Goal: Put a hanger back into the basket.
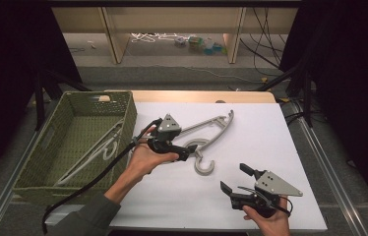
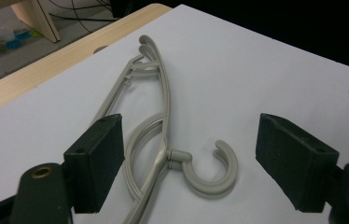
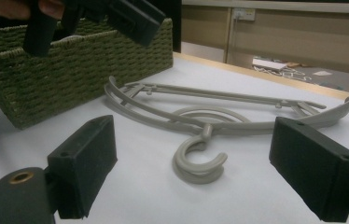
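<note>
Two grey plastic hangers [image 1: 211, 125] lie stacked on the white table top [image 1: 260, 142], hooks toward me. My left gripper [image 1: 179, 142] hovers just above their middle, open, with nothing between its jaws. In the left gripper view the hangers [image 2: 165, 112] lie below the wide-apart jaws of the left gripper [image 2: 196, 156]. My right gripper [image 1: 235, 178] is open at the front right, a short way from the hooks. In the right gripper view its own jaws [image 3: 196, 168] frame the hangers [image 3: 210, 119], with the left gripper [image 3: 93, 18] above them at top left.
A green woven basket [image 1: 76, 110] stands at the table's left edge with another grey hanger [image 1: 96, 150] lying in it; it also shows in the right gripper view [image 3: 70, 70]. A strip of wooden table edge [image 1: 197, 96] runs along the back.
</note>
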A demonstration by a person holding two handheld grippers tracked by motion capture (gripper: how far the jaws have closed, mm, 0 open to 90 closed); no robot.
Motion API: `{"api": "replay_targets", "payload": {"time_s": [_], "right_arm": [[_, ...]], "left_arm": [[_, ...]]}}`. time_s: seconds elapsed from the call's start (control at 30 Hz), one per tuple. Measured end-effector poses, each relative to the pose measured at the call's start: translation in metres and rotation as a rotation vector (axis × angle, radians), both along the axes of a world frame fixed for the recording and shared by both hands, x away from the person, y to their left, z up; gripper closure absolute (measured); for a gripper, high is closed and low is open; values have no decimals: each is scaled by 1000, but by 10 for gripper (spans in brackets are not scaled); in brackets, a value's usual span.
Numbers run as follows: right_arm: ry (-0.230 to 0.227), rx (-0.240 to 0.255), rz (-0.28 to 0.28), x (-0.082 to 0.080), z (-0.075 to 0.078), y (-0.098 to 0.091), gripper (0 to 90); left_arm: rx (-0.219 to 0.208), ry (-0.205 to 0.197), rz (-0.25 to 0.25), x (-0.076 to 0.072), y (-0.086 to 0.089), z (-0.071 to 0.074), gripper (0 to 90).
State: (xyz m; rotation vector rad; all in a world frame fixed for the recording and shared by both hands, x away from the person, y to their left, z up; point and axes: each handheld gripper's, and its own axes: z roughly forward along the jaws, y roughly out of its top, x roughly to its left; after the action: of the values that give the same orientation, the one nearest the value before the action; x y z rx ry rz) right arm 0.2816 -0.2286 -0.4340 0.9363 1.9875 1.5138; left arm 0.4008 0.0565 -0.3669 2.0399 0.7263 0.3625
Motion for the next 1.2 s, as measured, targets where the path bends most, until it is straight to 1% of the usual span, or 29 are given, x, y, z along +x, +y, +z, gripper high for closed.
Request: {"api": "replay_targets", "payload": {"time_s": [0.03,0.1,0.13,0.17,0.2,0.23,0.27,0.3,0.33,0.37,0.43,0.47,0.5,0.53,0.57,0.6,0.63,0.67,0.73,0.8,0.83,0.93,0.97,1.0,1.03,1.1,1.13,1.17,1.2], "right_arm": [[2,7,0,0,0,1,157],[5,1,4,0,0,1,157],[-6,5,4,0,0,1,157],[1,0,8,0,0,1,157],[7,-4,9,0,0,1,157],[-1,1,10,0,0,1,157],[1,0,9,0,0,1,157],[-5,15,16,0,0,2,157],[-5,15,16,0,0,2,157],[-6,-1,13,0,0,1,157],[-8,-2,15,0,1,1,157],[-4,1,14,0,1,1,157],[-3,1,15,0,1,2,157],[-5,1,15,0,1,2,157],[-5,0,15,0,1,2,157],[-4,-1,16,0,0,2,157],[-5,-1,16,0,0,2,157],[-5,0,16,0,1,2,157],[-4,-1,16,0,0,2,157],[-9,3,15,0,0,2,157],[-7,21,22,0,0,3,157],[-9,21,27,0,-1,4,157],[-6,11,28,0,0,3,157],[-6,1,20,0,0,2,157],[-9,21,29,0,0,4,157],[-9,21,29,0,-1,4,157],[-5,6,26,0,0,3,157],[-6,12,31,0,0,3,157],[4,-11,22,-1,1,2,157]], "left_arm": [[4,1,-5,4,-2,3,237],[9,7,-7,6,-4,4,238],[11,15,-5,9,-6,5,238],[13,22,-7,12,-7,5,239],[34,30,-22,15,-9,5,241],[59,30,-28,18,-11,3,242],[71,36,-25,21,-13,1,245],[78,42,-27,25,-14,-2,259],[91,57,-31,29,-15,-6,259],[108,73,-36,32,-15,-11,260],[158,109,-48,37,-15,-22,261],[199,119,-54,39,-14,-26,262],[223,115,-59,41,-14,-31,266],[242,124,-56,42,-15,-35,270],[253,125,-61,43,-15,-38,274],[273,139,-71,44,-15,-41,279],[280,142,-76,44,-16,-44,284],[299,157,-85,45,-16,-48,286],[339,168,-88,47,-15,-54,297],[355,180,-78,49,-15,-59,312],[346,192,-71,50,-15,-62,321],[367,212,-61,52,-15,-70,345],[376,223,-72,53,-14,-71,363],[374,225,-65,54,-14,-73,375],[379,225,-59,54,-14,-74,376],[391,229,-55,55,-13,-76,385],[394,233,-57,56,-13,-77,400],[404,244,-52,56,-13,-77,411],[428,249,-67,57,-11,-76,418]]}}
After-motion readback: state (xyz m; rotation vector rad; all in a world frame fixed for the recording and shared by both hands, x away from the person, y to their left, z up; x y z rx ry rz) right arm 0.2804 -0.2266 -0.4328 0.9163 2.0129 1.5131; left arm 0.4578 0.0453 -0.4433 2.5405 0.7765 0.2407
